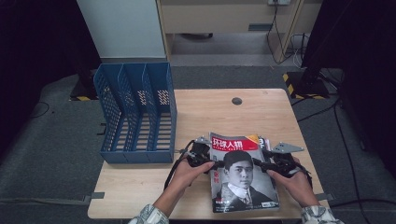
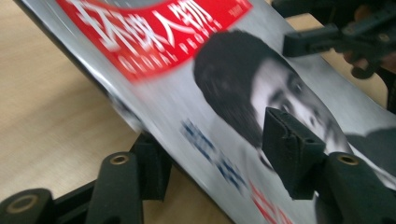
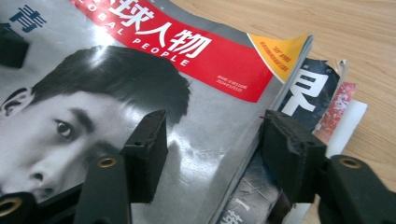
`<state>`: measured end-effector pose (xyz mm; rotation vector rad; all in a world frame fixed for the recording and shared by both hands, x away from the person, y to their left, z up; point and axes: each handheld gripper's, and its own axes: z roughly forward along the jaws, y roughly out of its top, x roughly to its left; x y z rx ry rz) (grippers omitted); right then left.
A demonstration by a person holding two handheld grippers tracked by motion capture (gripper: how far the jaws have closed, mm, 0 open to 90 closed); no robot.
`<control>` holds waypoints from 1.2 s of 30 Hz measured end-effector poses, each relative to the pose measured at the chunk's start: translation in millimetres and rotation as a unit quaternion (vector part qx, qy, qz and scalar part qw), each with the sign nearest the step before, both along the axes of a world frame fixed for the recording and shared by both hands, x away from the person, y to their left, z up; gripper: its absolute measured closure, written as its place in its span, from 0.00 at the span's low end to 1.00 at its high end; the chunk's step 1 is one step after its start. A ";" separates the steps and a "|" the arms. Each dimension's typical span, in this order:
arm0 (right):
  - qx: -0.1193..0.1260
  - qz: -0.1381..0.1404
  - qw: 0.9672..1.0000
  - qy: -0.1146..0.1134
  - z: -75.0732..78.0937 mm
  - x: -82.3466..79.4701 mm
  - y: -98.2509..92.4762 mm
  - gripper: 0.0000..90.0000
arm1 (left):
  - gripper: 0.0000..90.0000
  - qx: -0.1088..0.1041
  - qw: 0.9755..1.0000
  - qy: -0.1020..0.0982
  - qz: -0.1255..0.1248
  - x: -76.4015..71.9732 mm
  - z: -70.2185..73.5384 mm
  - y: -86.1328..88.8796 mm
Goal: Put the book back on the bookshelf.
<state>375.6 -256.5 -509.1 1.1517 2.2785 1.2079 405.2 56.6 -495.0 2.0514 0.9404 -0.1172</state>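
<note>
On table, both jaws astride magazine [image 1: 243,179] edges

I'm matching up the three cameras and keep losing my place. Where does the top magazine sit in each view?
High view: top magazine lies at the table's near edge, centre-right, between the two grippers.
Left gripper view: it slants across the upper right, its edge between the jaws.
Right gripper view: it covers the left and centre, over other magazines.
Shared landmark: the red title band.
</note>
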 end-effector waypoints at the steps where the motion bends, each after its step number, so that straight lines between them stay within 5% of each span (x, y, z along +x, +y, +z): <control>1: -0.001 0.002 1.000 -0.001 -0.1 0.2 0.1 0.48 | 0.53 0.000 1.000 0.005 0.003 3.1 -0.3 -0.5; 7: -0.006 0.011 1.000 -0.005 -0.2 -1.2 2.2 0.52 | 0.55 0.010 1.000 0.023 0.000 15.4 -4.6 -4.5; 12: -0.008 0.017 1.000 -0.005 0.1 -2.2 6.9 0.52 | 0.67 -0.014 0.999 0.035 0.013 18.8 -5.7 1.4; 18: -0.004 -0.002 1.000 0.013 1.5 9.5 13.4 0.36 | 0.81 -0.023 0.999 0.043 0.015 20.2 -2.4 3.4; 25: -0.015 -0.008 1.000 0.007 1.3 18.3 21.5 0.37 | 0.73 0.006 0.999 0.037 0.014 24.5 1.0 0.6; 27: -0.015 -0.009 1.000 0.006 0.8 16.7 21.5 0.38 | 0.63 0.000 0.999 0.044 0.027 28.2 1.8 2.0; 31: -0.015 -0.002 1.000 0.000 -0.2 15.2 23.8 0.39 | 0.63 -0.026 0.997 0.063 0.031 36.8 2.1 3.7; 36: -0.010 0.009 1.000 -0.004 -1.8 13.6 29.9 0.40 | 0.69 -0.017 0.997 0.068 0.026 44.4 1.5 -0.2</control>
